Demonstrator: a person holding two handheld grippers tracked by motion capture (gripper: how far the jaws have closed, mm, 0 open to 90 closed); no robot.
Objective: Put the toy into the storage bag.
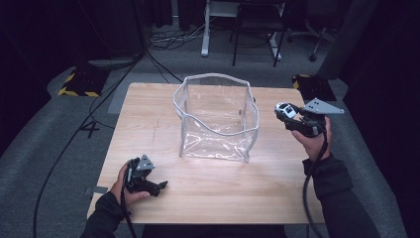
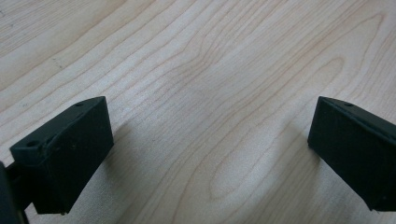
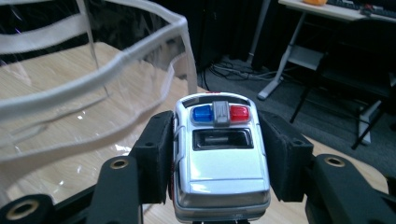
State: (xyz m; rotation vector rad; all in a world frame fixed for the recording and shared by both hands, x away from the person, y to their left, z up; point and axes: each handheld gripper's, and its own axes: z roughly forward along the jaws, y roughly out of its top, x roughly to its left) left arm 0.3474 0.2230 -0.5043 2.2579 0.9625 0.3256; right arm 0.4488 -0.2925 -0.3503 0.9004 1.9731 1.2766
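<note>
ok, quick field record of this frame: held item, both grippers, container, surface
held item: toy police car, silver, blue and red roof lights
right gripper: shut on the car, fingers pressing its sides, raised above the table beside the bag
left gripper: open, nothing between the fingers, low over the near left of the table
container: clear plastic bag, white rim, upright, top open
surface: wooden table

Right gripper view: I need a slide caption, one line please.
Right gripper clamps a silver toy police car beside the clear plastic bag on the wooden table.
</note>
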